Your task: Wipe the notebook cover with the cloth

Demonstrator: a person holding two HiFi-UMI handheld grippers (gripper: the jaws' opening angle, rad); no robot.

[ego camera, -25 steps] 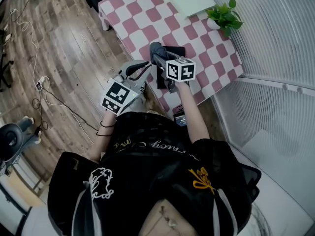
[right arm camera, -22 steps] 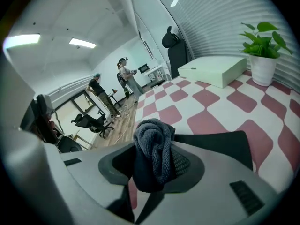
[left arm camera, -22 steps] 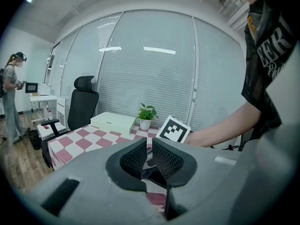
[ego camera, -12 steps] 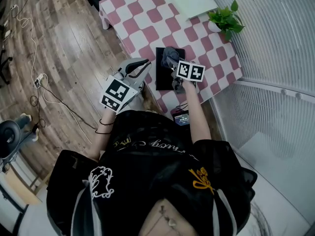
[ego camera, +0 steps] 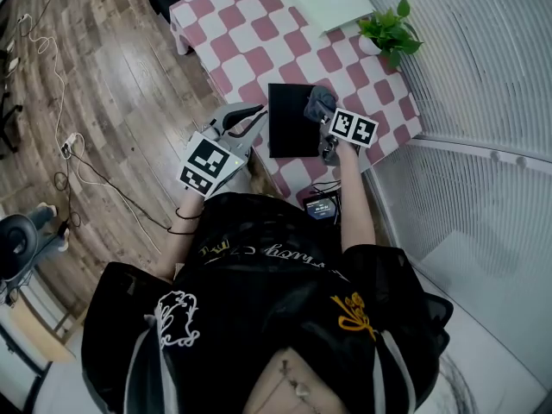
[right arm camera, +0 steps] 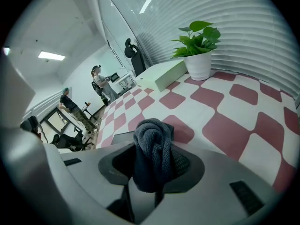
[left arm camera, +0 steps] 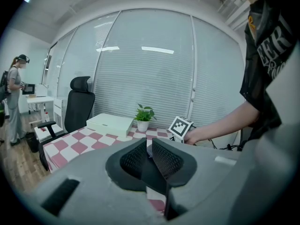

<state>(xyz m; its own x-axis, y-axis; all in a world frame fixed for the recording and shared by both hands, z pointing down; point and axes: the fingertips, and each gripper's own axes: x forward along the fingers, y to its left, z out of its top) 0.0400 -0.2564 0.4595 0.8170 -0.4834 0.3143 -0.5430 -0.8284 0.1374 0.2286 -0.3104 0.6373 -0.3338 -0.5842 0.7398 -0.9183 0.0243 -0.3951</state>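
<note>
Two jaws of the right gripper [right arm camera: 152, 170] are clamped on a bunched grey cloth [right arm camera: 152, 144]. The cloth is over the right edge of the black notebook [ego camera: 289, 119]. The notebook lies flat by the near edge of the checkered table [ego camera: 250, 37]. The left gripper [left arm camera: 149, 154] has its jaws almost together, a sliver between the tips, nothing in it. It hangs just off the table's near edge, left of the notebook. A potted plant [ego camera: 390, 26] is at the right edge.

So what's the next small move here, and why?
Probably draw the right hand-held gripper leftward, dragging the gray cloth across the black notebook cover: the cloth is clamped in its jaws and sits at the notebook's right edge, most of the cover lying to its left.
</note>
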